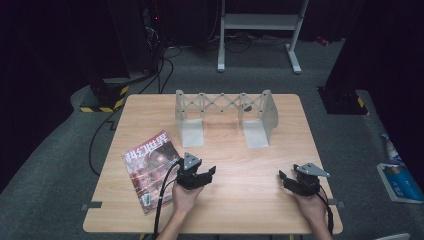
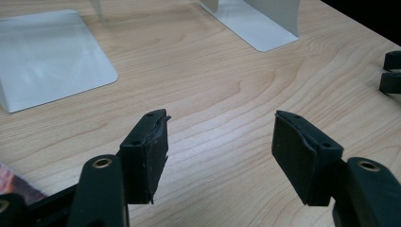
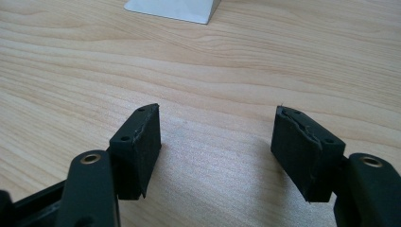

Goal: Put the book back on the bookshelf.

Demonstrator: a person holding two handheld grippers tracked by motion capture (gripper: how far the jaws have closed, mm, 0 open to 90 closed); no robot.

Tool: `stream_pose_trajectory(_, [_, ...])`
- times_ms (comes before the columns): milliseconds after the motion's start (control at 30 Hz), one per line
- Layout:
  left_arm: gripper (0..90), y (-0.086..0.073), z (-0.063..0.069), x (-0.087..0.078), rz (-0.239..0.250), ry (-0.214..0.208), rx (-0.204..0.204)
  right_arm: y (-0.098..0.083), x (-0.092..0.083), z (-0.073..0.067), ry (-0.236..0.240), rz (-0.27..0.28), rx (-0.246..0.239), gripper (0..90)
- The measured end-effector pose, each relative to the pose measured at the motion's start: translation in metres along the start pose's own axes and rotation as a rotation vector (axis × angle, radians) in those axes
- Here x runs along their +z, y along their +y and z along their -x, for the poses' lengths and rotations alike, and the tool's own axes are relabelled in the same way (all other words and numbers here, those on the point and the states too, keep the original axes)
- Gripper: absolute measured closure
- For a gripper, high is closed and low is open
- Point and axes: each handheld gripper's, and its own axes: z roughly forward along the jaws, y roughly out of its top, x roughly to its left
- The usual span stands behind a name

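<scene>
A grey metal extendable book rack (image 1: 222, 107) stands at the back middle of the wooden table (image 1: 240, 200), its two upright ends joined by a scissor lattice. A magazine (image 1: 150, 167) with a red cover lies flat at the front left. My left gripper (image 1: 206, 174) rests just right of the magazine, open and holding nothing. My right gripper (image 1: 287, 177) sits at the front right, also open, over bare wood. In the left gripper view the open left gripper (image 2: 220, 124) faces the rack's base plates (image 2: 47, 56). The right gripper view has the open right gripper (image 3: 217, 116) above wood.
Beyond the table's far edge, a white desk frame (image 1: 260, 25) stands on the grey carpet. A black and yellow striped base (image 1: 105, 97) with cables sits at the back left. A blue and white item (image 1: 400, 180) lies on the floor at the right.
</scene>
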Motion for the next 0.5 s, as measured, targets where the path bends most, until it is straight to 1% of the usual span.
stream_pose_trajectory(33, [36.1,0.000,-0.004,-0.003,0.002,0.013,-0.002,0.000,0.000,0.000,0.000,0.000,0.000,33.7])
stream_pose_trajectory(67, [36.0,0.000,-0.004,-0.003,0.002,0.013,-0.002,0.000,0.000,0.000,0.000,0.000,0.000,33.7])
stream_pose_trajectory(200, [35.7,-0.001,-0.013,-0.010,0.004,0.028,-0.025,0.000,0.000,0.000,0.001,0.001,-0.001,33.7])
stream_pose_trajectory(300, [35.6,-0.002,-0.017,-0.014,0.001,0.038,-0.031,0.000,0.000,-0.001,0.001,-0.001,0.005,33.7])
stream_pose_trajectory(500, [35.6,-0.007,-0.025,-0.021,0.002,0.057,-0.048,0.000,0.000,-0.001,0.000,0.001,-0.003,33.7])
